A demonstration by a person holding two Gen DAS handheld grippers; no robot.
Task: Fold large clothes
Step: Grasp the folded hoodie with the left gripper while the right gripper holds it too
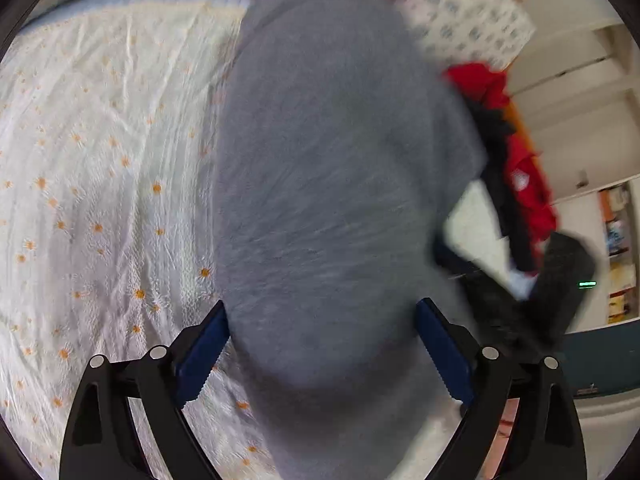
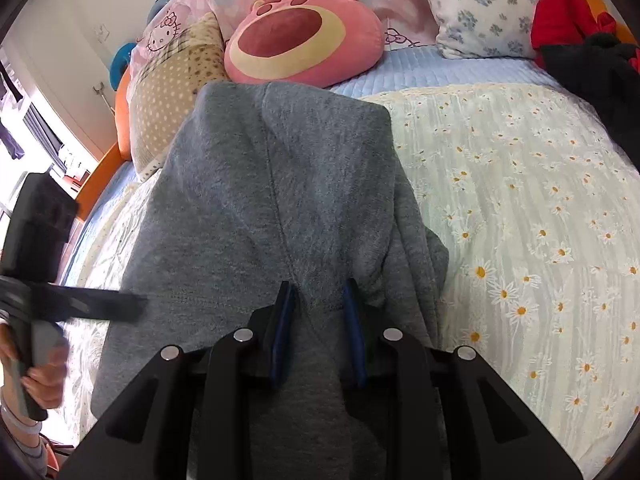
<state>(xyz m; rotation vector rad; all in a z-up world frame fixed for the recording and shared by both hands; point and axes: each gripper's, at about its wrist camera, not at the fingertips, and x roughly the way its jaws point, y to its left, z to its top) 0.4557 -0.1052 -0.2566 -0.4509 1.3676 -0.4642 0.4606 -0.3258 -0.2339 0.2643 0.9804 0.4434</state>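
Observation:
A large grey fleece garment (image 2: pixel 256 200) lies lengthwise on the daisy-print bedspread (image 2: pixel 520 220). My right gripper (image 2: pixel 318 296) is shut on a bunched fold of the grey garment at its near end. In the left wrist view the same garment (image 1: pixel 328 168) fills the middle, blurred by motion. My left gripper (image 1: pixel 322 316) is wide open with the grey cloth lying between its blue pads (image 1: pixel 204 352), which do not press it. The left gripper also shows at the left edge of the right wrist view (image 2: pixel 100 306), beside the garment.
A pink bear plush (image 2: pixel 300 32), a dotted cushion (image 2: pixel 172 92) and a blue-flowered pillow (image 2: pixel 480 4) sit at the bed's head. A red and black clothes pile (image 2: pixel 580 40) lies at the far right, also in the left wrist view (image 1: pixel 516 160). An orange bed frame (image 2: pixel 104 176) runs along the left.

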